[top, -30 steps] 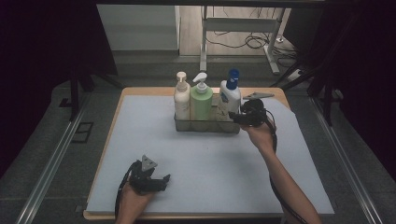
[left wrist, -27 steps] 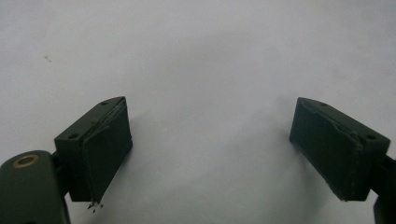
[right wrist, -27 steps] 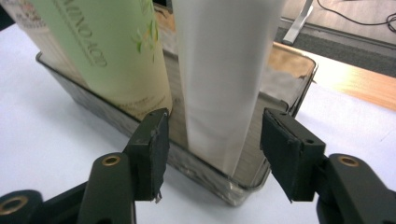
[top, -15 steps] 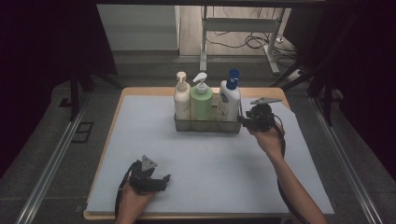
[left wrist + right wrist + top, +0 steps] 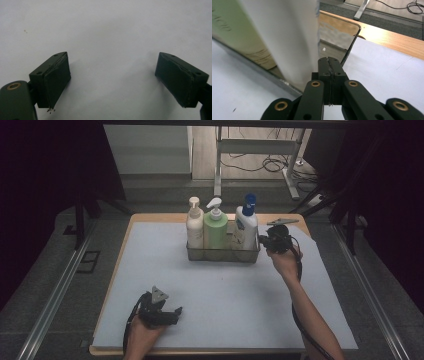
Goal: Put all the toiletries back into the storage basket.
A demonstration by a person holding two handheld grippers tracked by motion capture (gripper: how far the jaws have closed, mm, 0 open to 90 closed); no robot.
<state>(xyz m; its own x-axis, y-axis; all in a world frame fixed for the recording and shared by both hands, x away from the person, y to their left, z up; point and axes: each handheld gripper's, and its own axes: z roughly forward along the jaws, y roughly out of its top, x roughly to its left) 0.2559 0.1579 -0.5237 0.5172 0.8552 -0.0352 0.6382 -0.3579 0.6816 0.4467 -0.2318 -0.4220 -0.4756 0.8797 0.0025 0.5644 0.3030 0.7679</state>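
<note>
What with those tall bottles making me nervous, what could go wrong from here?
The right gripper's jaws have just been closing and stand shut at the basket's right end; whether they pinch its rim is unclear, so a pull might slip.
Lifting by one end could tilt the basket and topple the tall white bottle beside the jaws.
The left gripper lies open far off, giving no support.

**Right gripper view: jaws closed beside white bottle**

Right gripper [image 5: 329, 65]: jaws have just been closing, now pressed together, nothing between. White bottle [image 5: 287, 37] close at left inside wire basket [image 5: 352, 41]; green bottle [image 5: 234, 27] behind. White mat [image 5: 382, 67] on wooden table [image 5: 392, 40].
</note>
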